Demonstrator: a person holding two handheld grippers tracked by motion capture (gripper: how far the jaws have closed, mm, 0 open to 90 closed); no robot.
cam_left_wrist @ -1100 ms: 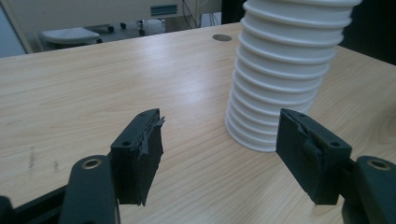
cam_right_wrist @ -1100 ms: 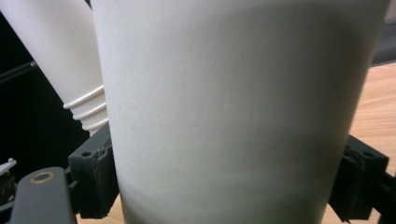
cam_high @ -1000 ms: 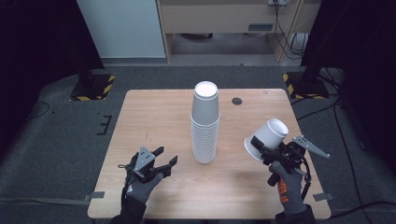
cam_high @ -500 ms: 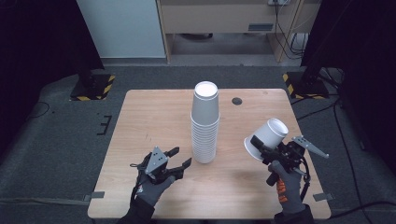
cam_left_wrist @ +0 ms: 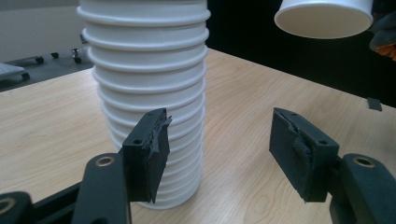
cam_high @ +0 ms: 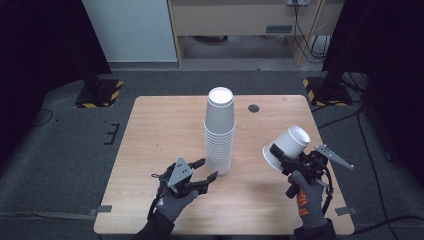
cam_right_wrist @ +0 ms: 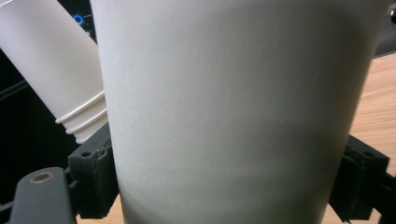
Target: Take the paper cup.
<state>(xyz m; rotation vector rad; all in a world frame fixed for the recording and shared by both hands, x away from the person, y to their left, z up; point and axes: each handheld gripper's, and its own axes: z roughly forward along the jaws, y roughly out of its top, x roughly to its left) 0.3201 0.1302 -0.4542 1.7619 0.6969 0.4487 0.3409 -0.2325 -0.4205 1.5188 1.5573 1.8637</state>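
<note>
A tall stack of upturned white paper cups (cam_high: 220,131) stands in the middle of the wooden table (cam_high: 150,135). My left gripper (cam_high: 209,168) lies low at the stack's foot, on its near left side, open. Its jaws have just been closing a little, and no pad presses on anything. In the left gripper view the stack (cam_left_wrist: 149,88) rises just beyond the left fingertip (cam_left_wrist: 152,149), and the gap (cam_left_wrist: 219,140) holds bare table. My right gripper (cam_high: 281,156) is shut on a single white cup (cam_high: 287,145), tilted and held above the table's right side. That cup (cam_right_wrist: 233,107) sits between both jaws.
A small dark round hole (cam_high: 254,108) marks the table behind the stack. Yellow-and-black striped stand feet (cam_high: 100,95) (cam_high: 322,90) rest on the floor at either far corner. Cables (cam_high: 360,130) trail across the floor on the right.
My left gripper has slid right, toward the foot of the cup stack, and its jaws have narrowed slightly. The right gripper and its cup have stayed in place.
</note>
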